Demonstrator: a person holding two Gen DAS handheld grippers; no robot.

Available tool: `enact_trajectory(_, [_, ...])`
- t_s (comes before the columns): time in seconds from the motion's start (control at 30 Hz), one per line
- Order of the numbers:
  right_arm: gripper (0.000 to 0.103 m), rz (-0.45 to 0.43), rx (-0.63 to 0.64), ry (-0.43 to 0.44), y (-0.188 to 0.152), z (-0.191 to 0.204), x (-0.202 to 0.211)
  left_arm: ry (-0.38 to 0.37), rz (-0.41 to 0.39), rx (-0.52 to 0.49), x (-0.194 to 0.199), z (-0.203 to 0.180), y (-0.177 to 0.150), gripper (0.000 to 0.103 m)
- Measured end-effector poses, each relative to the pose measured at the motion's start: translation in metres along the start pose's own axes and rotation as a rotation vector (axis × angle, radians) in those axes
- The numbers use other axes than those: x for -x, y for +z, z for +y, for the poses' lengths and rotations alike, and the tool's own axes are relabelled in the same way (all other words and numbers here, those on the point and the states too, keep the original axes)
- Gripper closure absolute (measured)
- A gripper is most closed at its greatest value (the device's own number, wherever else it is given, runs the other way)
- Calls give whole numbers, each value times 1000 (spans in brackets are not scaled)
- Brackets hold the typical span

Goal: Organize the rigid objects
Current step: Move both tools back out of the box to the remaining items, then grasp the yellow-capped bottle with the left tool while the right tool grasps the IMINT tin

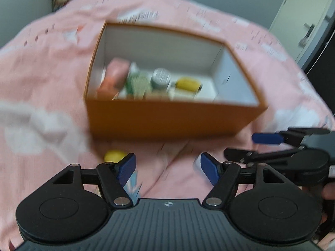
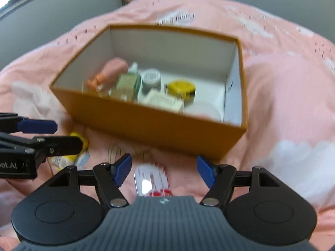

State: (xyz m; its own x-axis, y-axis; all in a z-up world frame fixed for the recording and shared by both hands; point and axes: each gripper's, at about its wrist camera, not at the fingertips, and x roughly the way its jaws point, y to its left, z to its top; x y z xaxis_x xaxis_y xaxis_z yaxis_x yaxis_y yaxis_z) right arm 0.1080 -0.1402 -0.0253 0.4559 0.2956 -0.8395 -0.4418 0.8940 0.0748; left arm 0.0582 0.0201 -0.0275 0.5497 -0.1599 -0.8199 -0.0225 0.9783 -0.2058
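Our left gripper (image 1: 167,168) and right gripper (image 2: 164,169) both hang spread and empty near the bedspread's (image 2: 282,83) front edge, poised over leftovers: a yellow item (image 1: 113,155) and a red-printed packet (image 2: 151,179). The orange box (image 2: 150,123) beyond already gathers the rest.

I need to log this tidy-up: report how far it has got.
Done: the orange box already holds several items, including a yellow tape measure. In hand: nothing; left gripper and right gripper are both open. Left: a yellow item and a red-and-white packet on the pink bedding.
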Motion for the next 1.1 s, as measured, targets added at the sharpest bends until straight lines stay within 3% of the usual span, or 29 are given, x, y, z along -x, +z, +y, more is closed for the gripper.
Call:
enact_trajectory(0.27, [34, 136, 16, -6, -16, 1, -32, 21, 67, 57, -15, 16, -18, 23])
enact_trajectory(0.63, [36, 183, 15, 22, -17, 3, -52, 8, 86, 101, -23, 23, -23, 23])
enact_trajectory(0.93, [51, 203, -38, 100, -15, -1, -73, 74, -18, 107, -16, 32, -8, 23])
enact_trajectory(1.1, [52, 192, -13, 130, -15, 5, -70, 111, 65, 104, -43, 39, -2, 30])
